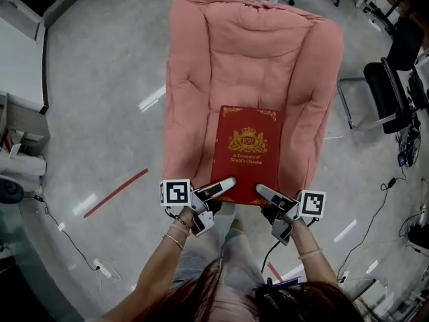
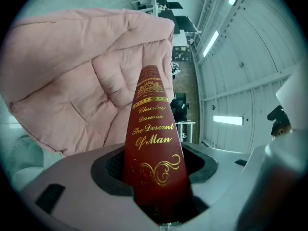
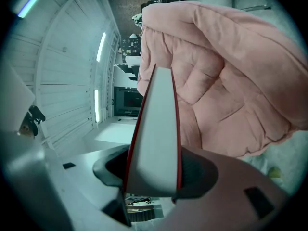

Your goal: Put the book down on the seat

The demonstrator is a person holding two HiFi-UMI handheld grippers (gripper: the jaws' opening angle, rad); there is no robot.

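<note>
Head view: book (image 1: 246, 154), near edge within left tongs (image 1: 226, 184), right tongs (image 1: 263, 192)

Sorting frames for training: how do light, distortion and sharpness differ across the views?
Head view: even, dull light, with white glare streaks on the floor. Left gripper view: strong fisheye, dark round border, bluish cast, yet the gold lettering on the book is sharp. Right gripper view: same fisheye and cast; the book's page edge is pale and featureless.

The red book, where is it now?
In the head view the book is over the pink seat, its near corners held by the left gripper and right gripper.
</note>
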